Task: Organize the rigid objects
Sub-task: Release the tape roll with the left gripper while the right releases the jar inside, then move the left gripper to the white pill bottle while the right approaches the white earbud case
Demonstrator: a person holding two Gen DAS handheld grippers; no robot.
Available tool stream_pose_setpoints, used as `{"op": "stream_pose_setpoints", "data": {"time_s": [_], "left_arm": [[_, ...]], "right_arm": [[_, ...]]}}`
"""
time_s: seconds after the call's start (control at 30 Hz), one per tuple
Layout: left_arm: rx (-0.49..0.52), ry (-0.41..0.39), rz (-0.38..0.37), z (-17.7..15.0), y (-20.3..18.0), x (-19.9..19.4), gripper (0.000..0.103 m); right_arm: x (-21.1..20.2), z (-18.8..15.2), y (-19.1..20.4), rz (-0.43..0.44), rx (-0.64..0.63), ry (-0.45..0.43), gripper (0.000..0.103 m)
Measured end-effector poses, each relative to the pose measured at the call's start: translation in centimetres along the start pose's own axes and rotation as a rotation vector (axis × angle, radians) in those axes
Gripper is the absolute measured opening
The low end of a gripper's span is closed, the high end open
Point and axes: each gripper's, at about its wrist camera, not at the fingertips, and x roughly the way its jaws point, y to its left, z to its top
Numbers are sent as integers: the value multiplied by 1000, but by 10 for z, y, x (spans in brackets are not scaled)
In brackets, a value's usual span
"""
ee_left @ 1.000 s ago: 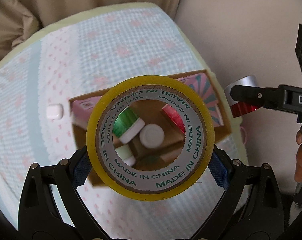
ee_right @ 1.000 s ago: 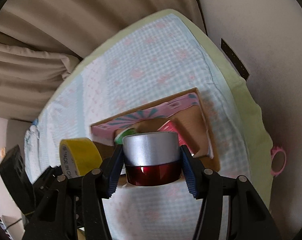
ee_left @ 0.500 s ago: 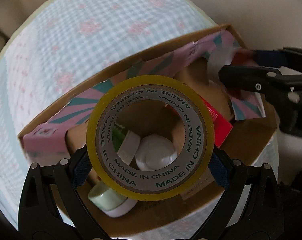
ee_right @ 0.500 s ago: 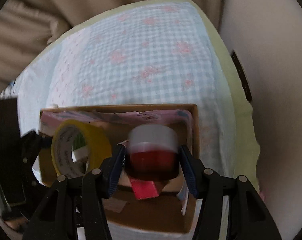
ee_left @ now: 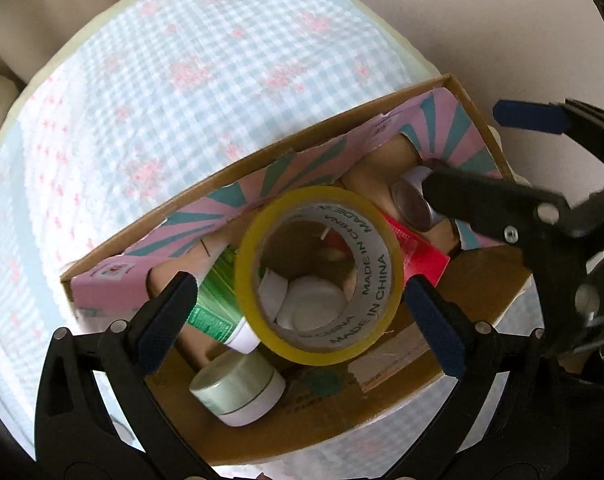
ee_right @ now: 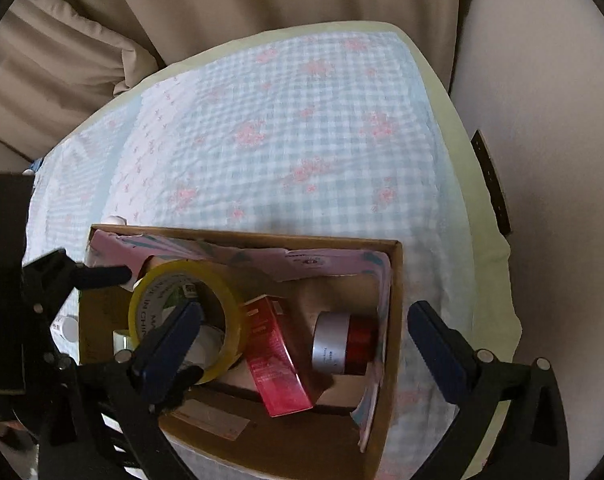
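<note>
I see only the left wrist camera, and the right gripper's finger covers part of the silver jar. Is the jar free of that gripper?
Observer: Yes. The right gripper is opening its jaws, and neither pad touches the silver and red jar, which lies on its side in the cardboard box.
Operator: What lies beside it?
Observer: The red carton, tilted, between the jar and the yellow tape roll.
Operator: Is anything outside the box?
Observer: A small white thing on the cloth, just past the box's far left corner; too small to identify.
</note>
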Motion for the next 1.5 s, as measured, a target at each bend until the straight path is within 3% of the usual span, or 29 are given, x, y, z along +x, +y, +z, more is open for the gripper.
{"op": "stream_pose_setpoints", "data": {"time_s": [0.33,0.7,0.97,1.17,1.33,1.5], "left_arm": [[-3,-27,7,-16,-4,-29,103],[-68,-136,27,-55,-4,-119,103],[-238,-253,64,-122,34,-202,103],[-444,-321,107,-191,83,-239,103],[-654,-334,113,-244,136,-244,103],[-830,-288,102,-289,187,-227,103]], "right_arm": [[-28,-9,5,40,36,-69,103],[-104,-17,39,11,-17,-145,103],[-166,-28,99,37,-99,-220,103],[-182,-36,159,48,-184,-231,103],[-176,-43,207,66,-261,-217,103],[-157,-42,248,115,-331,-170,103]]}}
